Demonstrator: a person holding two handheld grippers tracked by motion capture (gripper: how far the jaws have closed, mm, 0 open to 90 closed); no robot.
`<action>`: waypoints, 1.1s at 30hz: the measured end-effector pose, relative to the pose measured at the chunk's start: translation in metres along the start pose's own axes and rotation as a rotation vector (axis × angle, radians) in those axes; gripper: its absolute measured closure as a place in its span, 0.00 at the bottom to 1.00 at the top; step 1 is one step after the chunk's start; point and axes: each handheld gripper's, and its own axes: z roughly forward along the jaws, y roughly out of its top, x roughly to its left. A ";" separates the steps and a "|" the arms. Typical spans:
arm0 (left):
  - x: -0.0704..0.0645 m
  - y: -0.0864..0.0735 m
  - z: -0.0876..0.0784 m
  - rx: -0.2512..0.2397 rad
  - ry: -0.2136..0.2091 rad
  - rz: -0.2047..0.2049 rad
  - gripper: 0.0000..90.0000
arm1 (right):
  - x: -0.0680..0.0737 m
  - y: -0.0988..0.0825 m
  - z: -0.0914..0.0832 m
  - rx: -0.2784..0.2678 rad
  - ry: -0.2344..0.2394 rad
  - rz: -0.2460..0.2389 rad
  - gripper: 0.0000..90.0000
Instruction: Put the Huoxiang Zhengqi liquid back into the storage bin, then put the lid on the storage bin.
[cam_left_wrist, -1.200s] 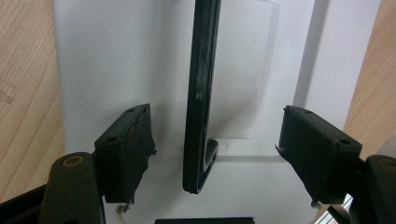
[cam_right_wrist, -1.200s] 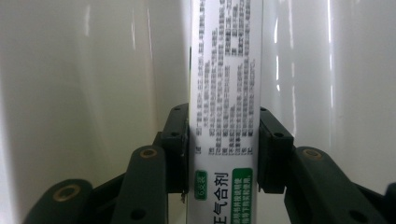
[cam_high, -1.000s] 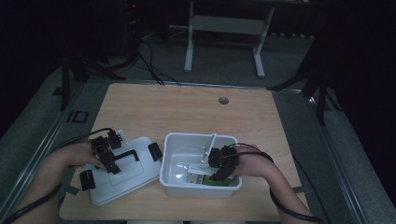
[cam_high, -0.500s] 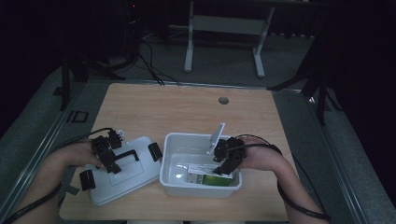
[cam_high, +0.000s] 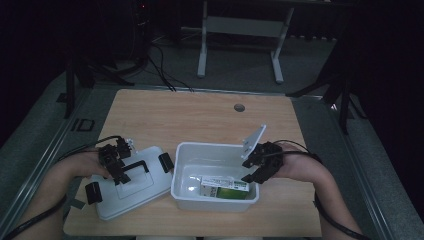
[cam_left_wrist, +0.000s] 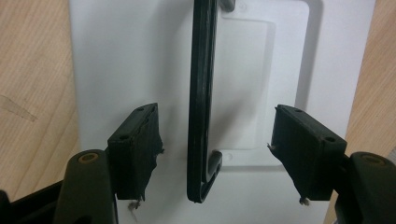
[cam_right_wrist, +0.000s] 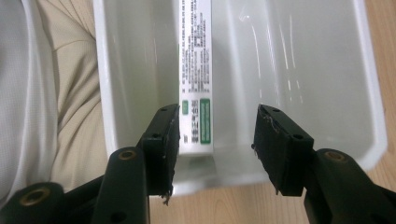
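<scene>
A white bin (cam_high: 186, 172) stands at the table's front middle, and a green and white box (cam_high: 225, 189) lies flat in it. Its white lid (cam_high: 145, 187) lies to the left, black handle (cam_high: 136, 167) up. My left gripper (cam_high: 112, 161) hovers over that lid. In the left gripper view the jaws of the left gripper (cam_left_wrist: 215, 144) straddle the handle (cam_left_wrist: 201, 102); they have just been closing, but gaps show on both sides. My right gripper (cam_high: 256, 165) hangs above the bin's right end. In the right gripper view, the right gripper (cam_right_wrist: 215, 135) has just been opening and grips nothing, with the box (cam_right_wrist: 196, 70) below it in the bin (cam_right_wrist: 322, 84).
Black latches (cam_high: 166, 162) sit at the lid's ends. A round cable hole (cam_high: 239, 107) lies at the back of the wooden table (cam_high: 200, 117). The person's white shirt and beige trousers (cam_right_wrist: 70, 93) show past the bin's near wall in the right gripper view.
My right gripper has risen out of the bin and drawn back to the bin's right end, while the box stays inside. The left gripper has stayed over the lid's handle.
</scene>
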 end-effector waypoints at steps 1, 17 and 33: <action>0.000 0.000 0.000 -0.002 0.005 0.001 0.37 | -0.001 -0.003 -0.002 -0.004 -0.006 0.004 0.53; 0.005 -0.005 -0.002 -0.043 0.043 0.027 0.59 | -0.019 -0.069 -0.018 -0.005 -0.109 0.131 0.18; 0.007 -0.002 0.011 -0.009 0.035 0.053 0.74 | -0.032 -0.123 0.026 0.038 -0.118 0.225 0.17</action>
